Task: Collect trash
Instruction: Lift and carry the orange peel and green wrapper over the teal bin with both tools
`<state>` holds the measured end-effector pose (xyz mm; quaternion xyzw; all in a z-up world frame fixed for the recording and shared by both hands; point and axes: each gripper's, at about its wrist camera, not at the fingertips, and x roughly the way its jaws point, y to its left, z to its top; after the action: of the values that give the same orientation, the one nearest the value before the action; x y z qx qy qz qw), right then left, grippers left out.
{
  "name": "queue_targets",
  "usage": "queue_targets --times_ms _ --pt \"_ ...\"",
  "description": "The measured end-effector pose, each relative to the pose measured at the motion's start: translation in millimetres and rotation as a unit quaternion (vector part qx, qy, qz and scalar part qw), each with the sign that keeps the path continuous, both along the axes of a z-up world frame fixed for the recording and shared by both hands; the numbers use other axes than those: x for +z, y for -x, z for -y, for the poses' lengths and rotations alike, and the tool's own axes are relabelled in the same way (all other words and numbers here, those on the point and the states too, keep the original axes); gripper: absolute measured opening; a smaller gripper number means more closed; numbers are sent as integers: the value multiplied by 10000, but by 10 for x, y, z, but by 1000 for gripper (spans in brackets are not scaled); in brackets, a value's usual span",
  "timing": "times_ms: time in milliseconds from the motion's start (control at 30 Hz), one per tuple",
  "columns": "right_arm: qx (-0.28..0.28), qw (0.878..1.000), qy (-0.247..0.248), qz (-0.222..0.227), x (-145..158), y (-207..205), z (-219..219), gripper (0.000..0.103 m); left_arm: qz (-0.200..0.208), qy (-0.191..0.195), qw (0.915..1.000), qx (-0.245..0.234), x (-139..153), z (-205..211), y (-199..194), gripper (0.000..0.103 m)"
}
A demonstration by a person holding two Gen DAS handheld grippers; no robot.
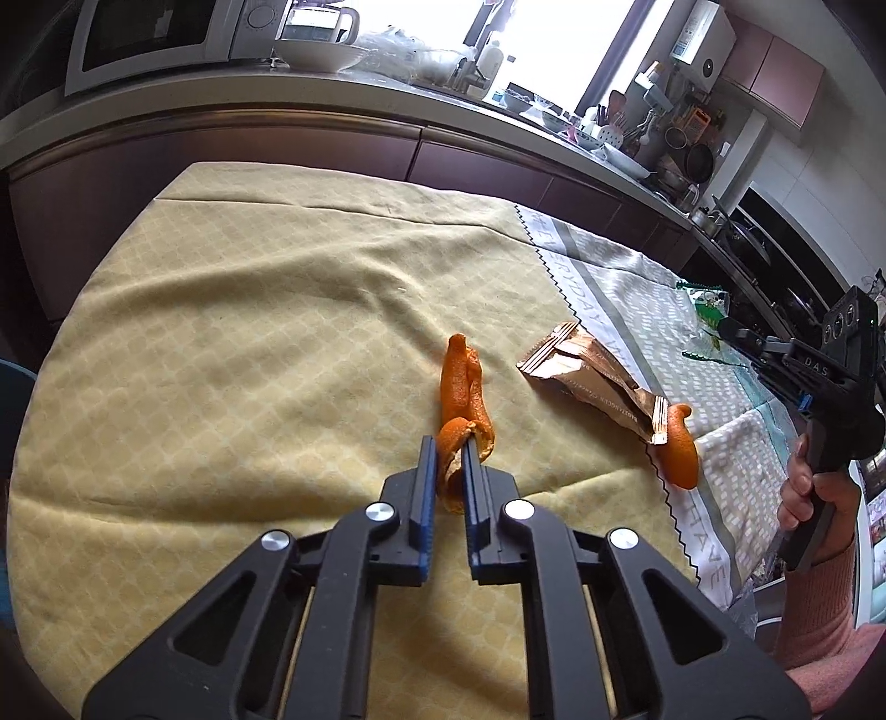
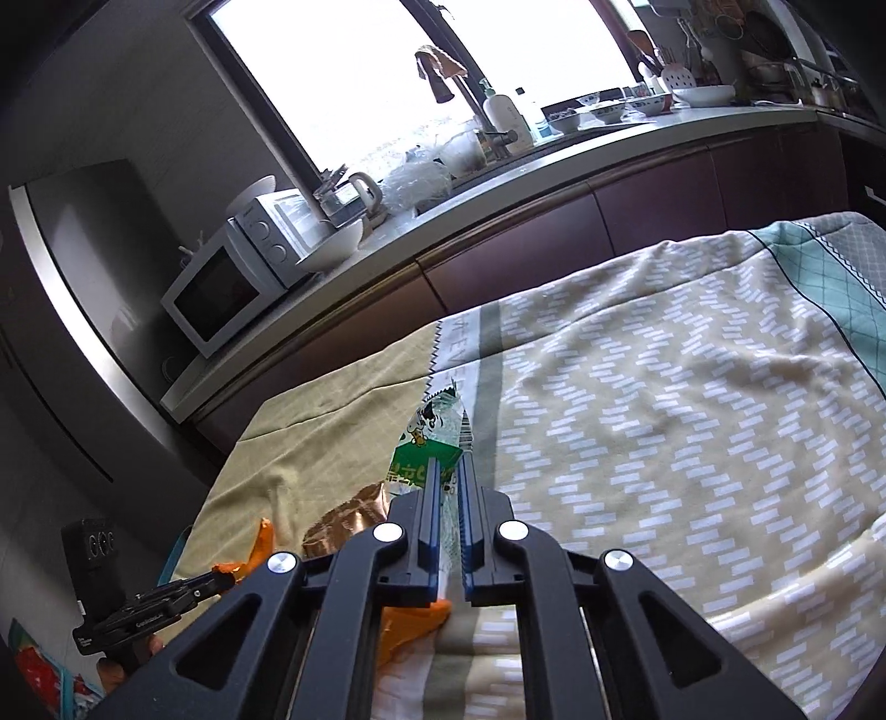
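My left gripper (image 1: pixel 447 446) is shut on an orange peel (image 1: pixel 459 387) and holds it over the yellow cloth (image 1: pixel 249 343). A brown foil wrapper (image 1: pixel 592 376) lies to its right, with a second orange peel (image 1: pixel 680 448) at the wrapper's near end. My right gripper (image 2: pixel 449 468) is shut on a clear and green plastic wrapper (image 2: pixel 429 437), above the patterned cloth (image 2: pixel 664 415). In the left wrist view the right gripper (image 1: pixel 731 331) shows at the far right, on that green wrapper (image 1: pixel 706 307). The right wrist view also shows the brown wrapper (image 2: pixel 346 523) and the left gripper (image 2: pixel 221 579) with its peel.
The table is covered by two cloths that meet at a zigzag hem (image 1: pixel 554 282). Behind the table runs a kitchen counter (image 2: pixel 498 183) with a microwave (image 2: pixel 221 288), a bowl (image 1: pixel 321 52), a kettle and dishes. Dark cabinets (image 1: pixel 277 149) stand below the counter.
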<state>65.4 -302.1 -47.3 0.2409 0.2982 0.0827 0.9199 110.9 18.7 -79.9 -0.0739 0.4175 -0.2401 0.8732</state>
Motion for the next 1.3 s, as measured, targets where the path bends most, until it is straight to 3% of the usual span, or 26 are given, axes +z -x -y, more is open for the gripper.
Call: queue_targets --times_ms 633,1300 --pt "1534 9875 -354 114 87 -170 -1066 5 577 -59 9976 375 336 -390 356 7" --pt "2434 9689 -432 -45 54 -302 -1922 5 759 -197 9913 1055 412 -1025 645 7"
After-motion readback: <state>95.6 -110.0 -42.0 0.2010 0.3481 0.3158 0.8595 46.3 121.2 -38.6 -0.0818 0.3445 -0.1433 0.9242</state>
